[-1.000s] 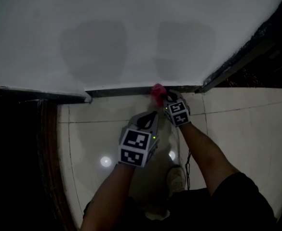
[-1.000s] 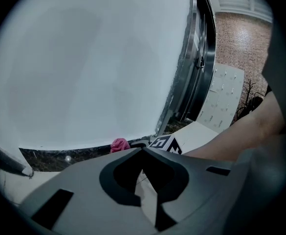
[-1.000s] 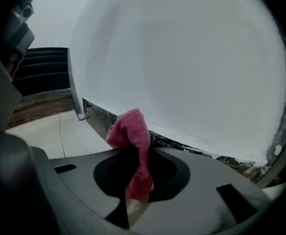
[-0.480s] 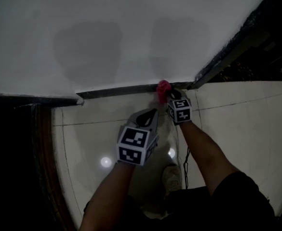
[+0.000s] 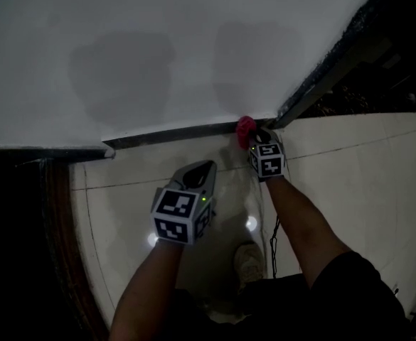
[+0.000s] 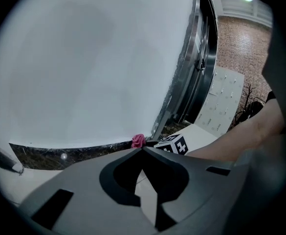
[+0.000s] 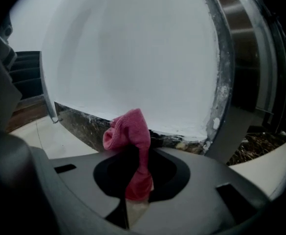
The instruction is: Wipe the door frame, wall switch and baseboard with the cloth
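Pinching the small pink knitted cloth (image 5: 245, 130) by its lower end, the right hand-held gripper (image 5: 254, 143) is clamped firmly on the fabric. The bunched free end flops forward onto the dark speckled baseboard strip (image 5: 172, 132), close to the corner where the grey metal door frame (image 5: 321, 69) meets the white wall (image 5: 158, 48).

The cloth looks light, limp and soft, so it should fold and trail rather than push back. A hold low on the fabric, as here, leaves a wad sticking out past the jaw tips to do the rubbing. A hold nearer the free end would likely let the hard tips scrape the strip instead (a poor trade on that chipped paint edge).

The right forearm (image 5: 300, 219) reaches forward and down, with the marker cube turned up toward the head camera and the jaws aimed at the foot of the wall. The left hand-held gripper (image 5: 205, 166) hangs back over the pale glossy floor tiles (image 5: 350, 169), well apart from the baseboard. Its jaws are closed on nothing and point toward the wall.
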`<state>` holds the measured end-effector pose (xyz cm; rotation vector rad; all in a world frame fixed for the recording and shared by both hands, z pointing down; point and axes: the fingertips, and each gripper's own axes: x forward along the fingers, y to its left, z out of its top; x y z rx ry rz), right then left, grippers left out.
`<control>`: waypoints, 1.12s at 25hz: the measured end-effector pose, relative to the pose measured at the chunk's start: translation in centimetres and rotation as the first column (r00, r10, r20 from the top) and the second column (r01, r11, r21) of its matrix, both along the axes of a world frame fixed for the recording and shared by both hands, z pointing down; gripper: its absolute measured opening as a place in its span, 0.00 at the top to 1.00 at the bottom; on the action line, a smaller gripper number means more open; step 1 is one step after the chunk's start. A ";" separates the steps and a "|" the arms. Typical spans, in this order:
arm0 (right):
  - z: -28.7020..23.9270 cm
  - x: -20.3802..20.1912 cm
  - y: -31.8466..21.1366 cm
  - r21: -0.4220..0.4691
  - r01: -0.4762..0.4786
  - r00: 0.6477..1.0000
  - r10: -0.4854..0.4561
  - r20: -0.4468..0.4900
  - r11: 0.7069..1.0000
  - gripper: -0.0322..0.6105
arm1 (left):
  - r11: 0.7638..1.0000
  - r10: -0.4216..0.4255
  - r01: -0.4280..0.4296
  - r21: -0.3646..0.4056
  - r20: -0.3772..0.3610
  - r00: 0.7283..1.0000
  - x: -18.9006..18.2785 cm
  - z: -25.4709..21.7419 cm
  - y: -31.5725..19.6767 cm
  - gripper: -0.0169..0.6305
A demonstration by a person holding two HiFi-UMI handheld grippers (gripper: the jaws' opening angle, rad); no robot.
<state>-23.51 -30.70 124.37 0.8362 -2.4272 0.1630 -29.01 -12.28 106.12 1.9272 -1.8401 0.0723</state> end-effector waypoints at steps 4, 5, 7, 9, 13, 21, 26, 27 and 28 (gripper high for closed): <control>0.5 2.4 -1.0 -0.008 -0.079 0.997 0.079 -0.017 0.997 0.86 | 1.000 -0.004 0.004 0.006 -0.009 1.000 0.2 0.1 0.3 0.97; 0.6 3.0 -1.3 -0.012 -0.100 0.995 0.100 -0.021 0.995 0.86 | 1.000 -0.009 0.009 0.005 -0.012 1.000 0.1 0.2 0.4 0.97; 0.4 3.9 -1.8 -0.016 -0.137 0.990 0.137 -0.026 0.990 0.86 | 1.000 -0.015 0.015 0.001 -0.015 1.000 -0.1 0.0 0.6 0.97; 0.2 4.4 -2.4 -0.004 -0.161 0.986 0.161 -0.037 0.987 0.86 | 1.000 -0.011 0.011 0.001 -0.012 1.000 -0.4 -0.2 0.8 0.97; -0.8 3.9 -4.1 0.048 -0.197 0.976 0.200 -0.082 0.979 0.86 | 0.999 -0.013 0.013 0.030 0.009 1.000 -1.8 -1.2 0.3 0.97; -1.7 4.4 -3.2 0.101 -0.206 0.953 0.223 -0.206 0.973 0.86 | 0.999 -0.012 0.012 0.043 0.004 1.000 -2.0 -1.8 2.7 0.97; -4.4 4.6 -2.0 0.058 -0.173 0.964 0.181 -0.193 0.983 0.86 | 0.997 -0.003 0.002 0.077 0.009 1.000 -3.0 -3.2 4.9 0.97; -5.1 4.4 -1.3 0.041 -0.164 0.973 0.168 -0.159 0.986 0.86 | 0.997 -0.008 0.007 0.080 0.014 1.000 -3.5 -3.5 5.6 0.97; -6.1 4.0 -0.5 0.027 -0.159 0.981 0.161 -0.111 0.987 0.86 | 0.996 -0.016 0.014 0.084 0.021 1.000 -4.0 -3.8 6.4 0.97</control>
